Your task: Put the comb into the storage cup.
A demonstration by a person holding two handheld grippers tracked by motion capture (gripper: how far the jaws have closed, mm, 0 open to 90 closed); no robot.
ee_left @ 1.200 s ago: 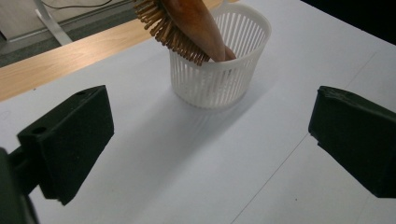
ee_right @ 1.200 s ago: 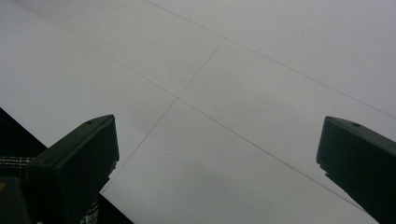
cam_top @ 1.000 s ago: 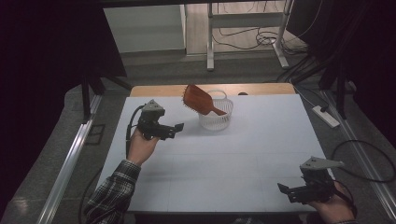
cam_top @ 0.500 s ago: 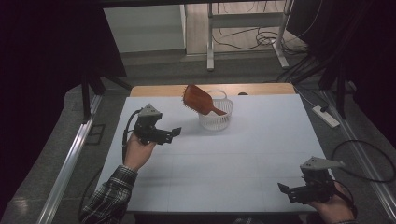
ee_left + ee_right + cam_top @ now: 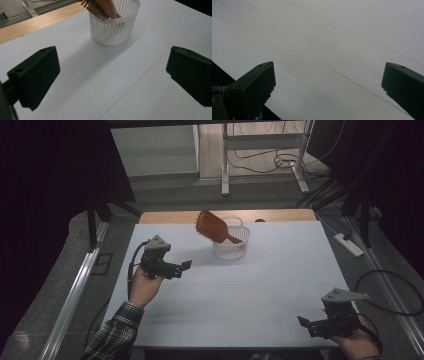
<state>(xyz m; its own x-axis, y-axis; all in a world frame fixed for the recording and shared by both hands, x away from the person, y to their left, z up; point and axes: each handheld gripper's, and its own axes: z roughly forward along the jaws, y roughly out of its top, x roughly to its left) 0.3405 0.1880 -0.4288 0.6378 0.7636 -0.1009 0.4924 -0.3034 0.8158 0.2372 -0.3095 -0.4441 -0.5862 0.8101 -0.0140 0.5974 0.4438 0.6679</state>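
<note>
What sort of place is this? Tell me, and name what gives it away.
Probably a lab or workshop set up for recording handling tasks. A white-covered table stands on a bare grey floor with dark screens around it, loose cables and a power strip lie about, and metal frame legs stand behind.

Left hand-held gripper [image 5: 186,265]: black body, grey three-cornered top plate, black trailing cable, blocky black jaws with small screw hole. Right hand-held gripper [image 5: 302,321]: same build. Left sleeve [image 5: 112,335]: plaid.
</note>
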